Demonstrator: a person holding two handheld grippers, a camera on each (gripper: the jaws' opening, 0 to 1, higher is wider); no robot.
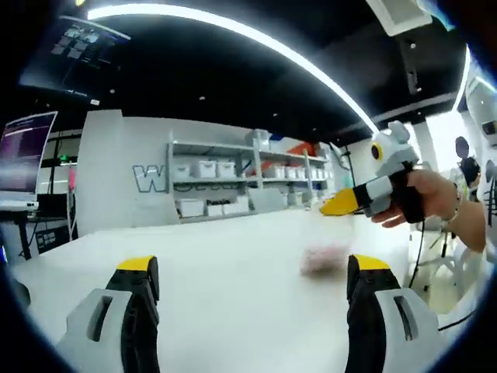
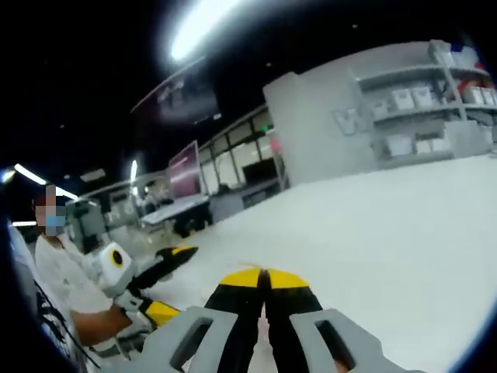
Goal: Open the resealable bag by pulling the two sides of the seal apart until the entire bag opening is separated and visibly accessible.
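A small pinkish, blurred bag (image 1: 322, 256) lies on the white table (image 1: 233, 256), just beyond my left gripper's right jaw. My left gripper (image 1: 252, 266) is open wide above the table, with nothing between its yellow-tipped jaws. It appears again in the right gripper view as the left gripper (image 2: 167, 281), held by a hand, jaws apart. My right gripper (image 2: 264, 278) is shut, its yellow tips pressed together with nothing visible between them. In the left gripper view the right gripper (image 1: 342, 203) hangs above and beyond the bag, held by a hand (image 1: 435, 203).
The white table (image 2: 373, 233) stretches wide in front of both grippers. Shelves with white bins (image 1: 210, 183) stand along the back wall. A monitor (image 1: 23, 155) is at the far left, and desks with screens (image 2: 186, 175) sit past the table. A person in a white shirt (image 2: 66, 287) stands at the left.
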